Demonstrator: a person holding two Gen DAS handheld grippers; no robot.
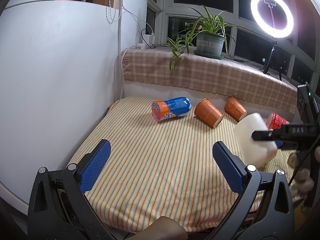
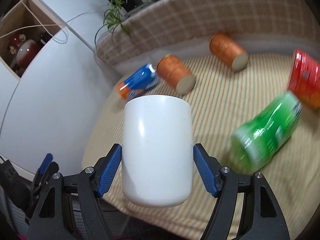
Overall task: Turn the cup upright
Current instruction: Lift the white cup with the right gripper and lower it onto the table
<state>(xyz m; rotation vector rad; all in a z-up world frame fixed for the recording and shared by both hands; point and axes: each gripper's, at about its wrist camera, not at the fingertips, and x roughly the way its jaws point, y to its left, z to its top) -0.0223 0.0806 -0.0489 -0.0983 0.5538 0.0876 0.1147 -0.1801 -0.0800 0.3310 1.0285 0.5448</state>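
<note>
White cup (image 2: 157, 152) clamped in right gripper (image 2: 157, 169), above striped cloth (image 2: 216, 120); left gripper (image 1: 160, 166) wide, holding nothing.

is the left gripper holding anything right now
No, the left gripper is open with only striped cloth between its blue pads, while the right gripper clamps the white cup.
</note>
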